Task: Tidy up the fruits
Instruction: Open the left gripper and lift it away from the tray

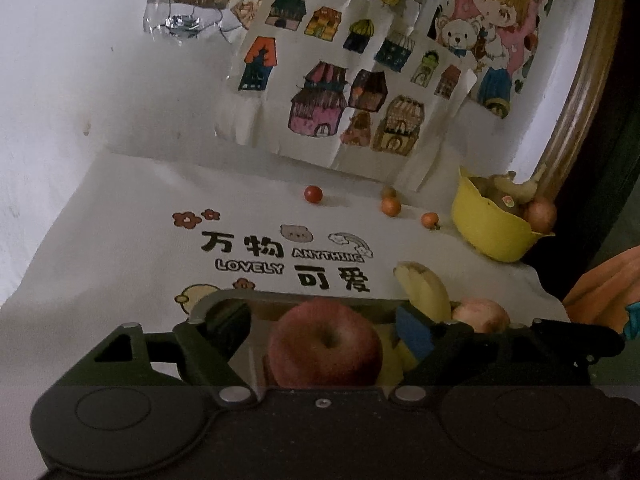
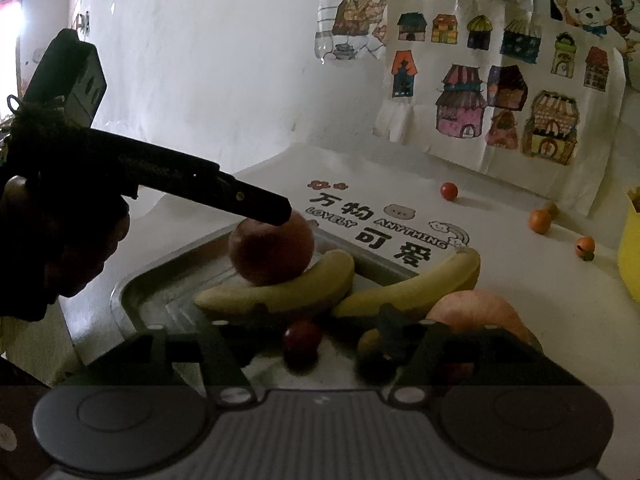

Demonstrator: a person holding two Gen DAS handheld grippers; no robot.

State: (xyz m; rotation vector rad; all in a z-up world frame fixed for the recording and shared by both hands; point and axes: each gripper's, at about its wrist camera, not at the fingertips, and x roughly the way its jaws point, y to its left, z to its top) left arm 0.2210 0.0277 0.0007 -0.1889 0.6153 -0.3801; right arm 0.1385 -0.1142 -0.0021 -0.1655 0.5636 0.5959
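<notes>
A red apple [image 1: 324, 344] sits in a metal tray [image 1: 224, 294] between the fingers of my left gripper [image 1: 324, 320]. Its pads stand slightly off the apple's sides, so it is open. In the right wrist view one left finger [image 2: 256, 202] rests against the top of that apple [image 2: 272, 252]. My right gripper [image 2: 316, 344] is open over the tray's [image 2: 132, 292] near side, with a small dark red tomato [image 2: 302, 340] lying loose between its fingers. Two bananas [image 2: 280, 288] [image 2: 416, 284] and a pale apple [image 2: 476, 308] lie just beyond.
A yellow bowl [image 1: 488, 228] holding more fruit stands at the far right by a wooden frame. Three small tomatoes [image 1: 313, 194] [image 1: 391, 206] [image 1: 430, 220] lie on the white printed cloth near the wall. Paper drawings [image 1: 360, 80] hang down to the table's back edge.
</notes>
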